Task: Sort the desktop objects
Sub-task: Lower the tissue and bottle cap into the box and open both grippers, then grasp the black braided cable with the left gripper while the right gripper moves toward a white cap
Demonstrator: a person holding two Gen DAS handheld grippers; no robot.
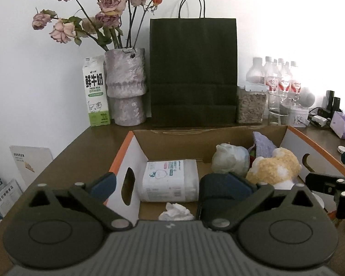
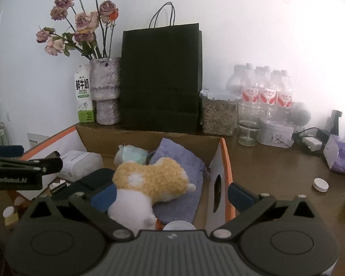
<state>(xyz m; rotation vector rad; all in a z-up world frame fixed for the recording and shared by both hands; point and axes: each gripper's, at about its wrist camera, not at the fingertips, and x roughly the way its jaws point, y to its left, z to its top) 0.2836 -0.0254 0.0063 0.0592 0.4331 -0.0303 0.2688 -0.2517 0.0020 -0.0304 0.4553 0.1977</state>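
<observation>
A cardboard box [image 1: 120, 154] with an orange rim and white sides stands on the brown desk. In it lie a wipes pack [image 1: 170, 180], a crumpled tissue [image 1: 176, 211], a pale soft toy [image 1: 230, 161], a yellow and white plush [image 2: 149, 181] and a purple cloth [image 2: 179, 158]. My left gripper [image 1: 164, 185] is open and straddles the box's left wall, holding nothing. My right gripper [image 2: 172, 195] is open across the box's right wall [image 2: 218, 184], its left finger beside the plush. Each gripper shows at the edge of the other's view.
Along the back wall stand a milk carton [image 1: 95, 92], a vase of dried roses [image 1: 126, 85], a black paper bag [image 1: 193, 71], a seed jar [image 2: 218, 115], water bottles [image 2: 264, 89] and a glass [image 2: 248, 124]. A purple tissue box [image 2: 340, 156] and a white disc [image 2: 320, 184] lie to the right.
</observation>
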